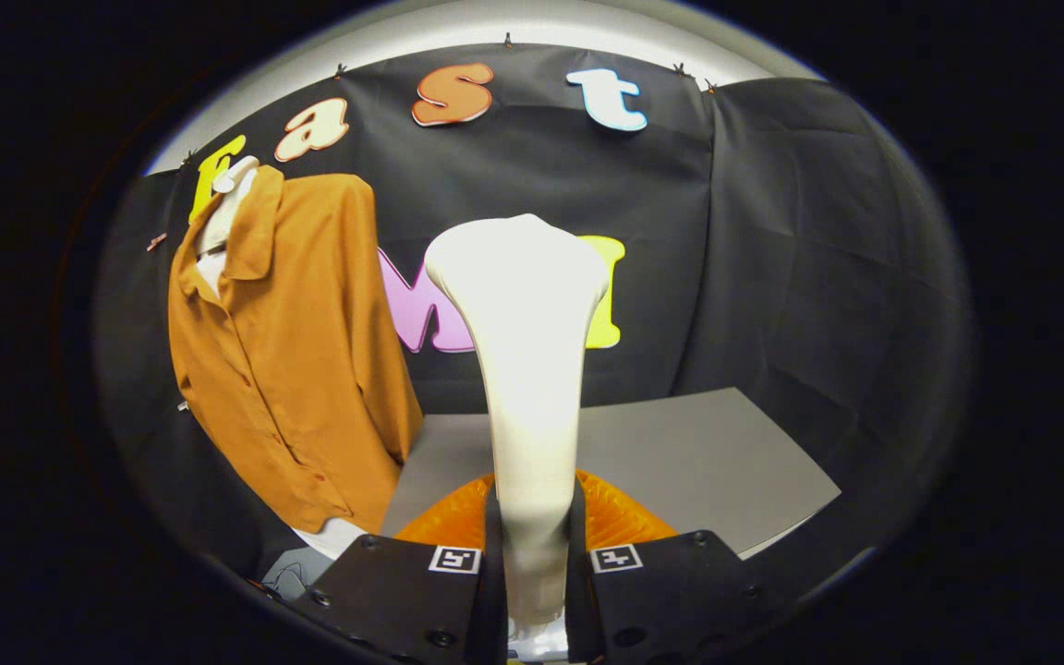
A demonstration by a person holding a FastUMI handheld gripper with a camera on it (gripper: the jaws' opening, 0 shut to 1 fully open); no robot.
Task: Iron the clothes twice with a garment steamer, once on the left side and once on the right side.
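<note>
A white garment steamer [525, 369] stands upright between my fingers, its wide head at the top. My gripper [532, 573] is shut on its narrow handle, with both black fingers [421, 591] pressing on it from either side. An orange shirt [287, 351] hangs on a white mannequin form [223, 208], off to the left of the steamer and beyond the fingers. The steamer head is apart from the shirt, to its right.
A grey tabletop [698, 462] lies beyond the fingers, to the right of the shirt. An orange translucent part [624, 517] shows just behind the fingers at the steamer's base. A black cloth wall [791, 277] closes the booth behind.
</note>
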